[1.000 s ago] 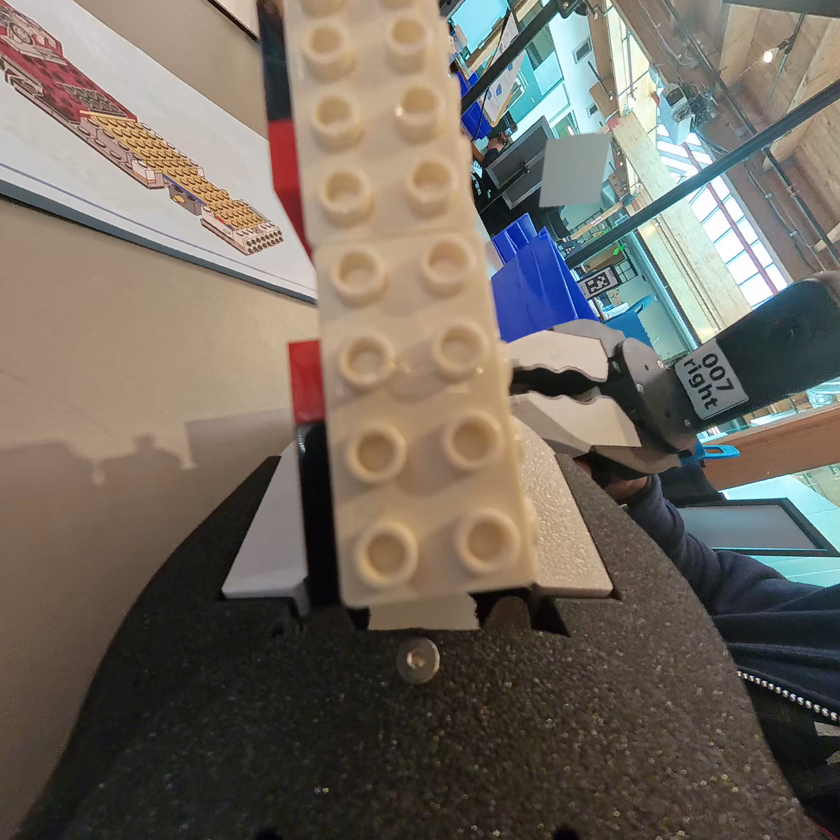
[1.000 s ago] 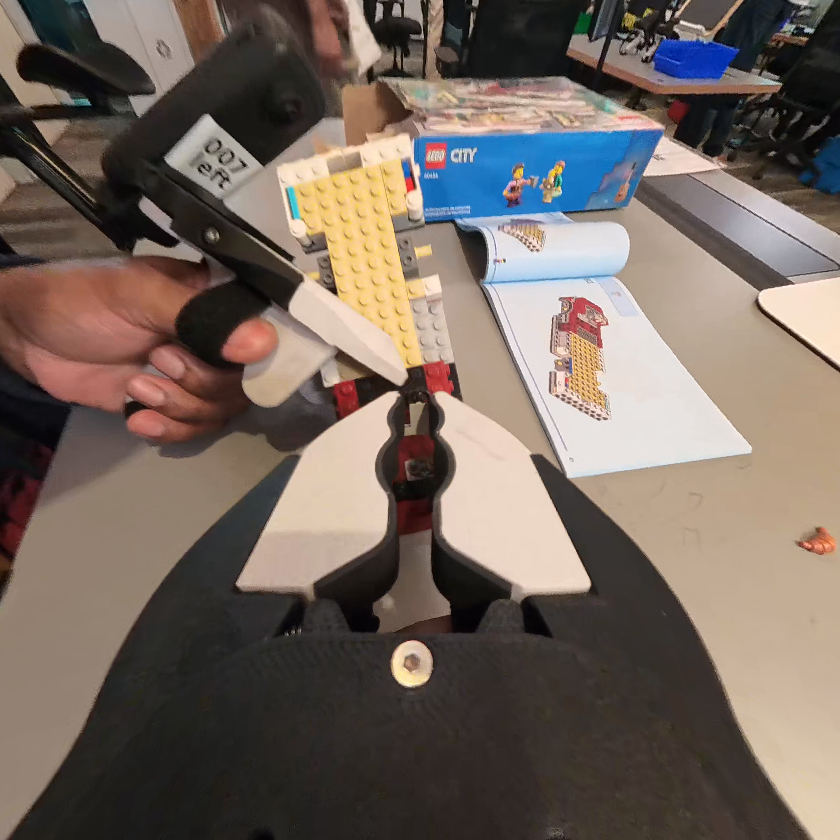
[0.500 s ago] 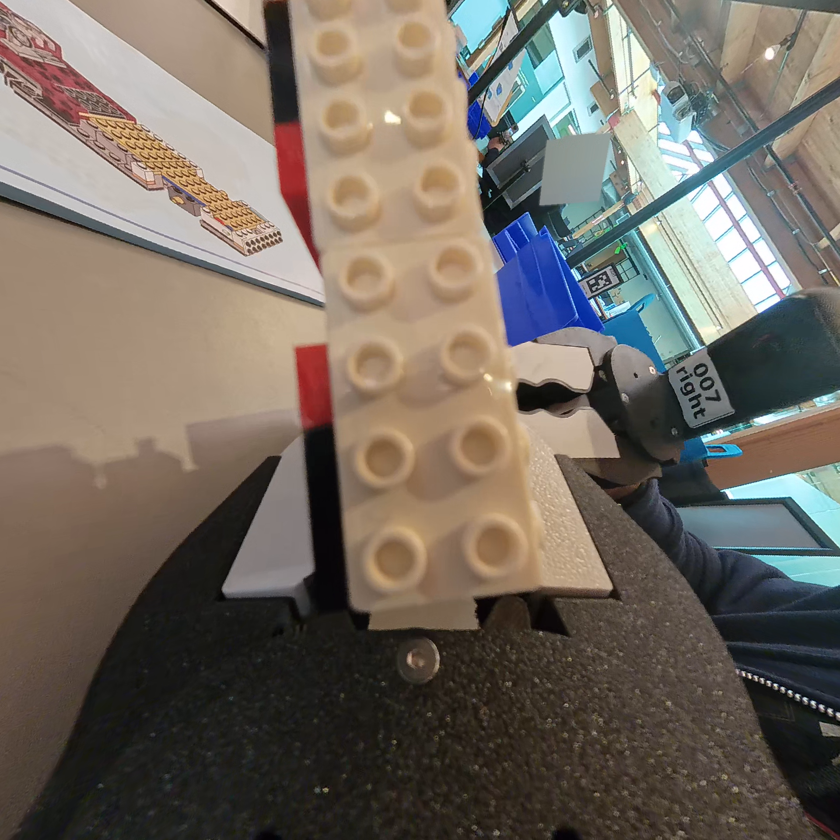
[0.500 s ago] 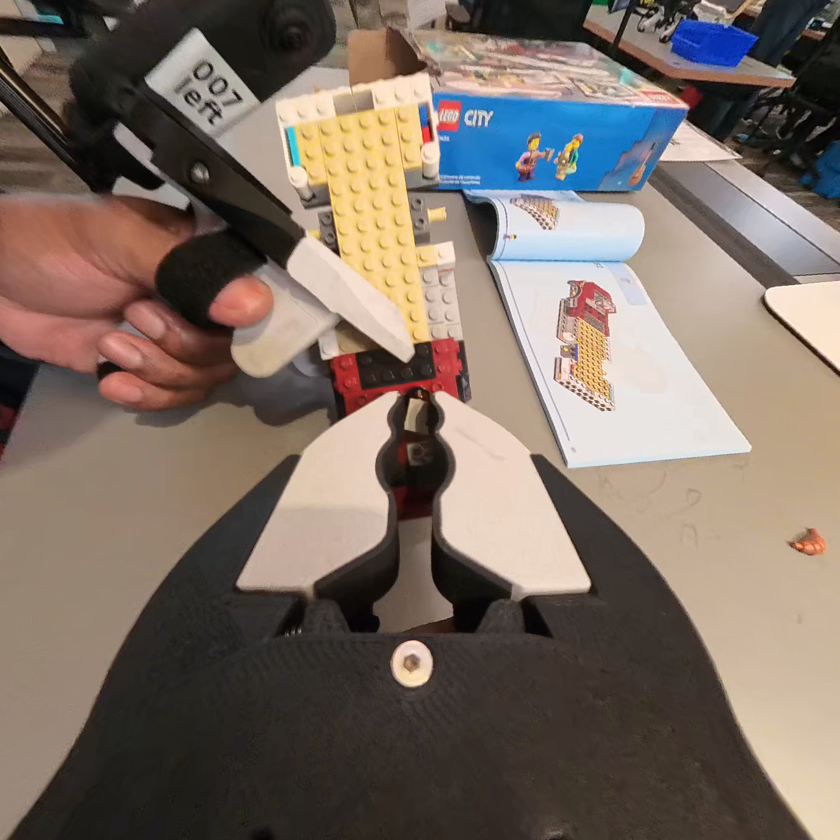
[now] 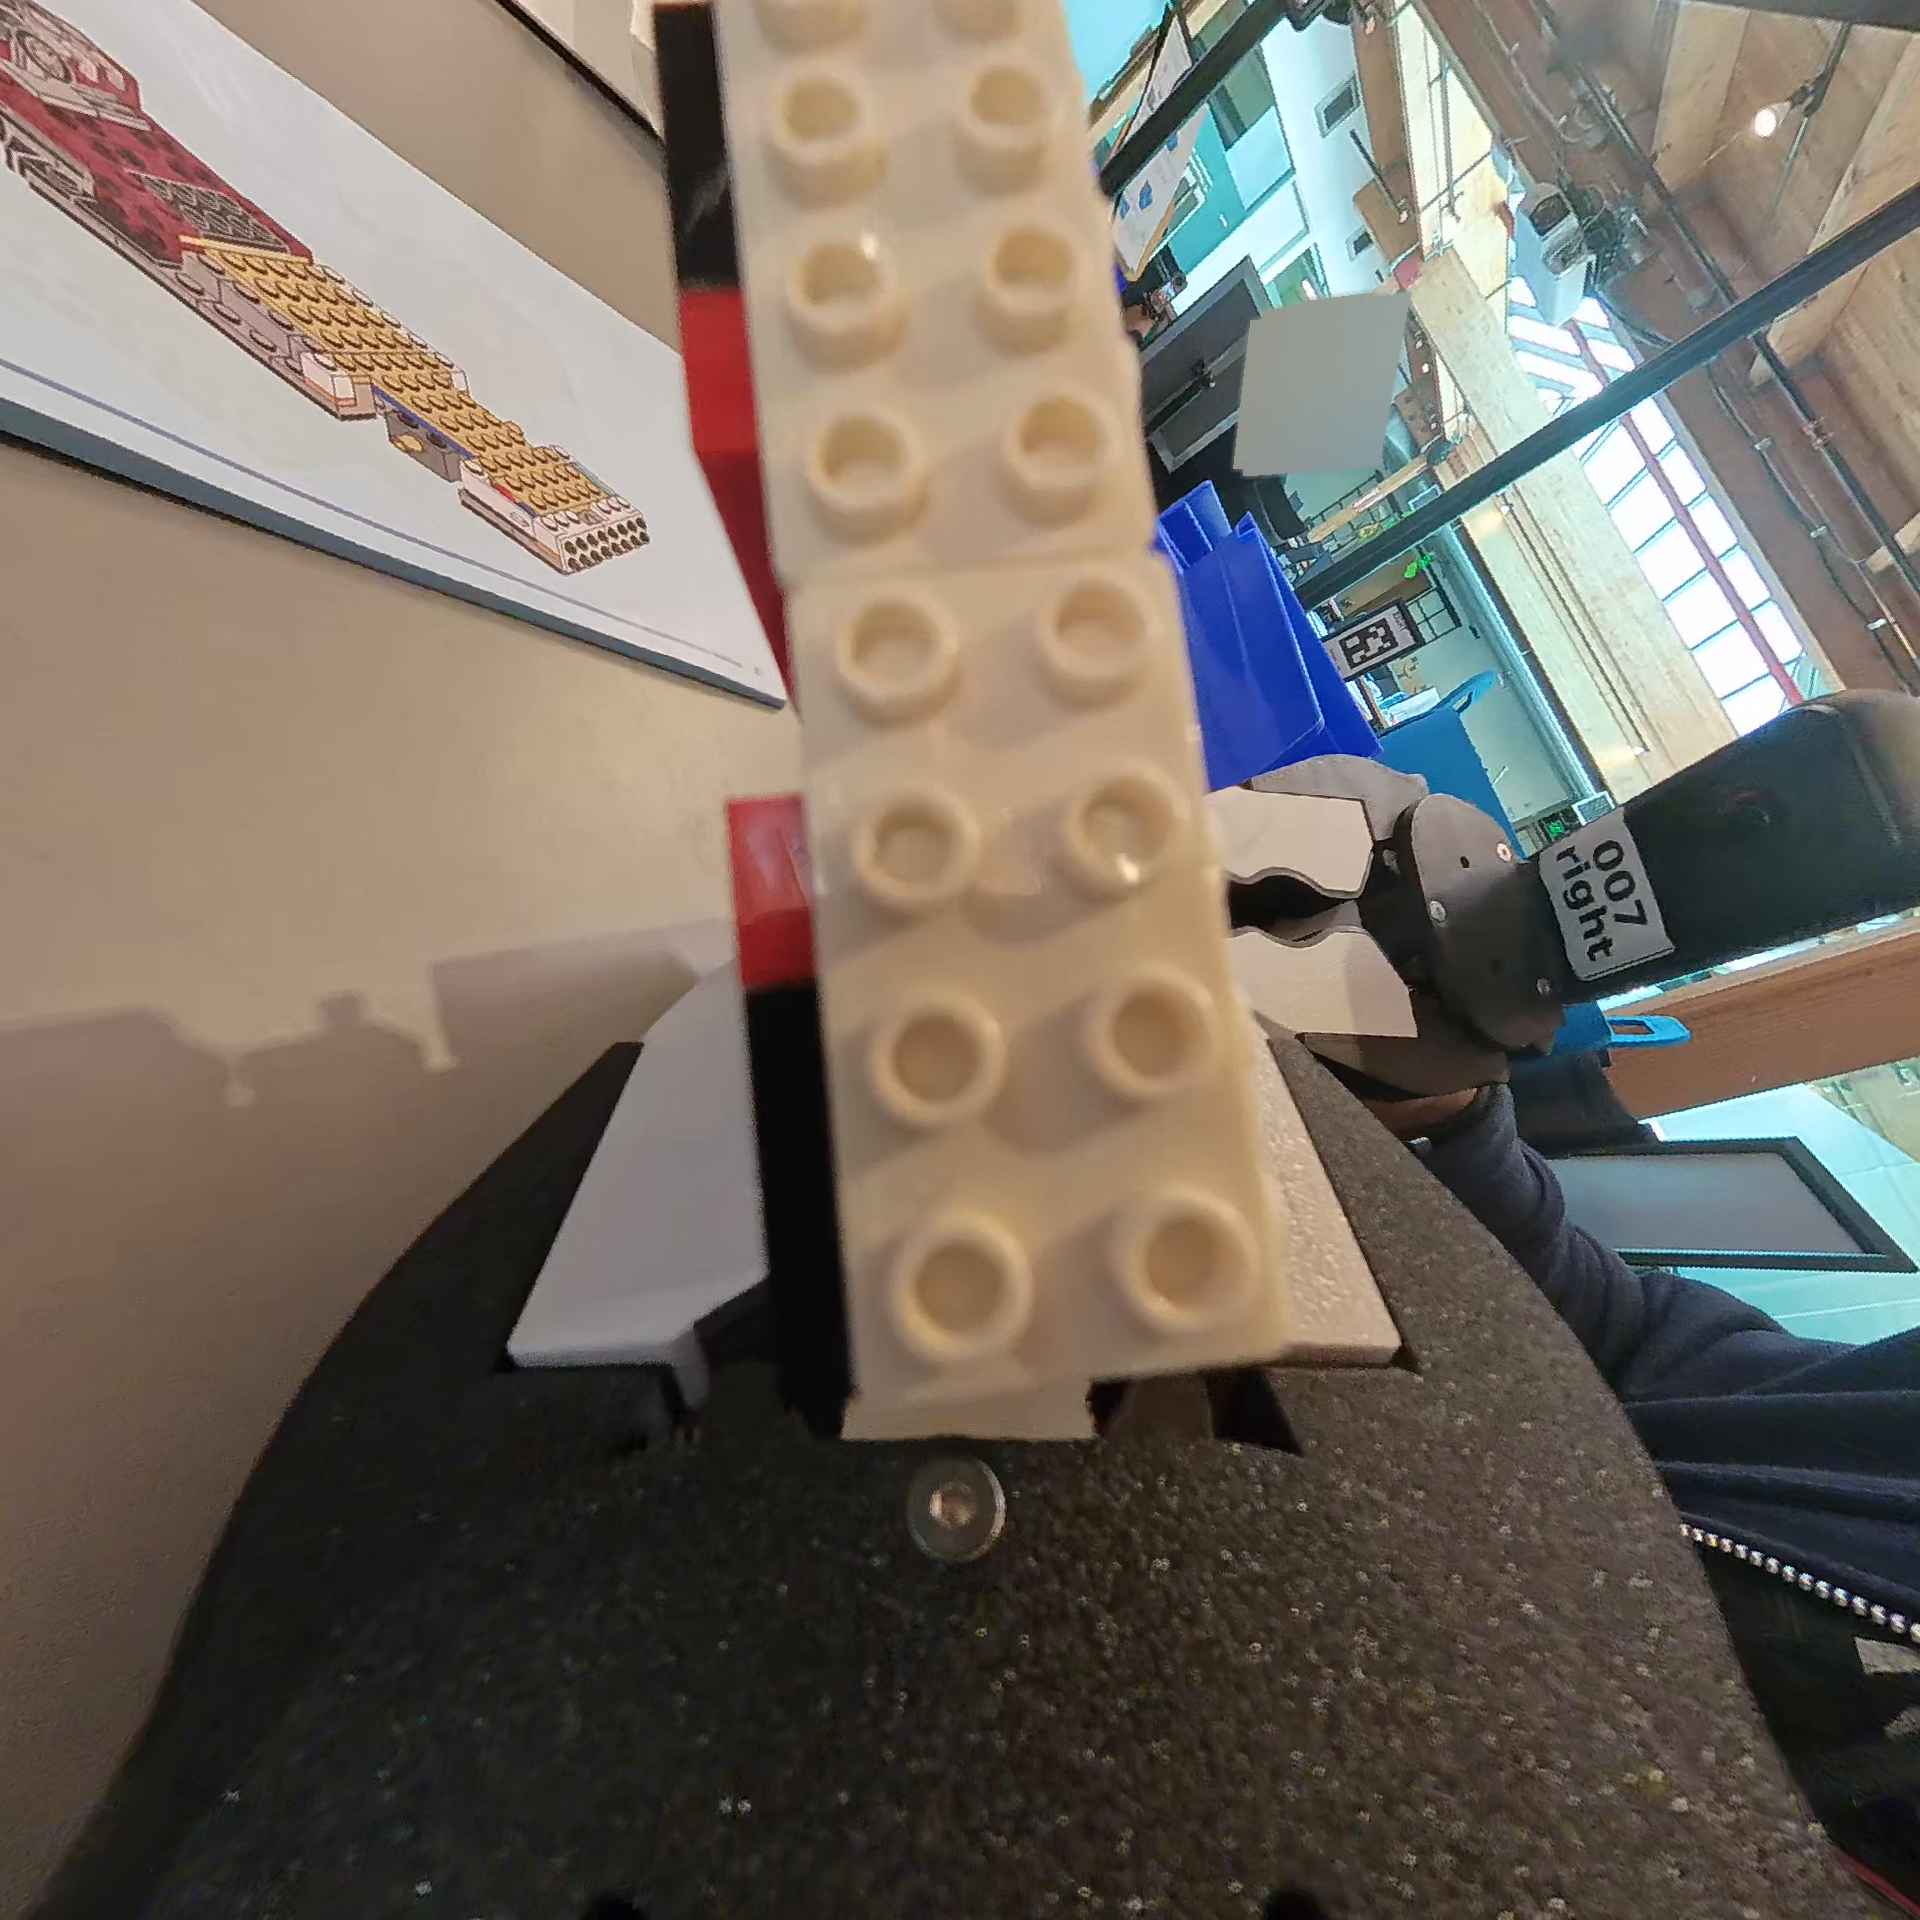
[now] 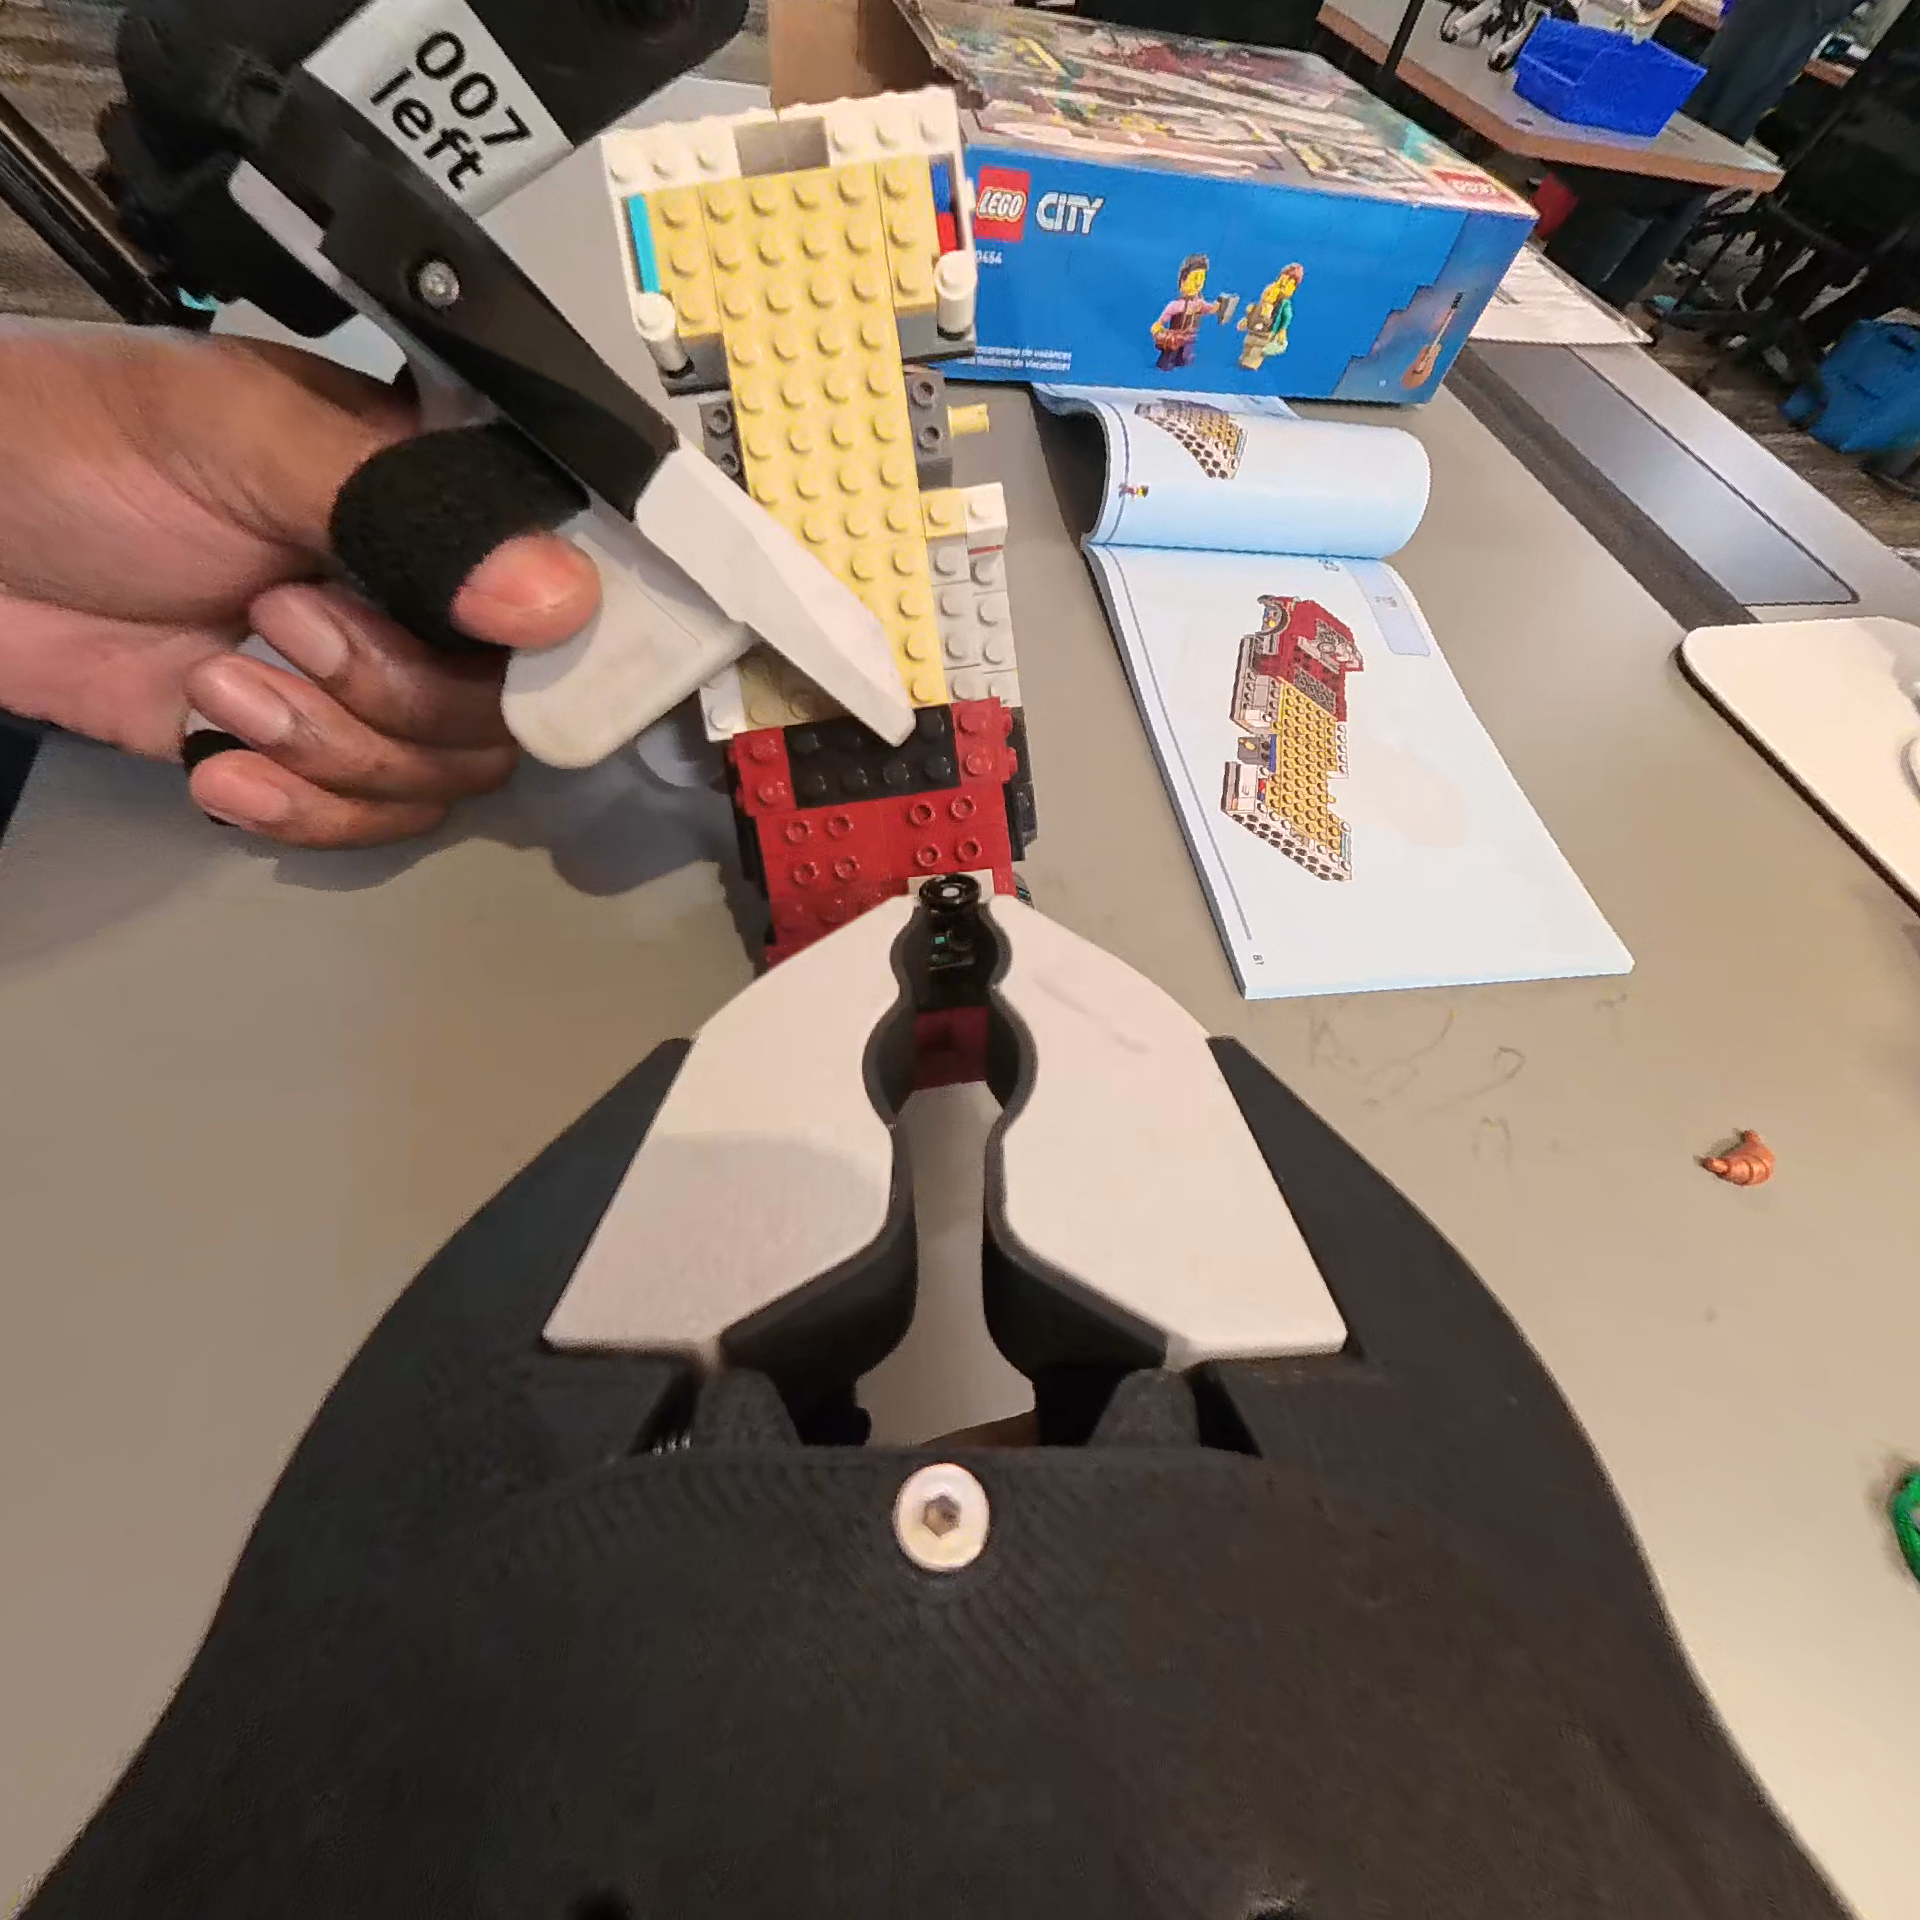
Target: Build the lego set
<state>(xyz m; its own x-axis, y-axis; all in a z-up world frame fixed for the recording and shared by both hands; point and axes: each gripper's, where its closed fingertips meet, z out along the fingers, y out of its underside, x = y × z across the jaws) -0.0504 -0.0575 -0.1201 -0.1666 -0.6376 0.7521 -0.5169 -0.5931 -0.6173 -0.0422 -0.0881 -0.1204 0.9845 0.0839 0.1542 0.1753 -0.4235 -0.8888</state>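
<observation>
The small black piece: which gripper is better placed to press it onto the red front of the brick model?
Probably the right gripper: its fingers pinch the small black piece at the red front. The left gripper clamps the brick model.

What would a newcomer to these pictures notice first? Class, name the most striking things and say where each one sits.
The eye lands first on the long brick model lying on the grey table, yellow studs running into a red and black end. The left gripper clamps it from the left side, while the right gripper pinches a small black piece right at the red end. Behind lie an open instruction booklet and a blue box.
</observation>
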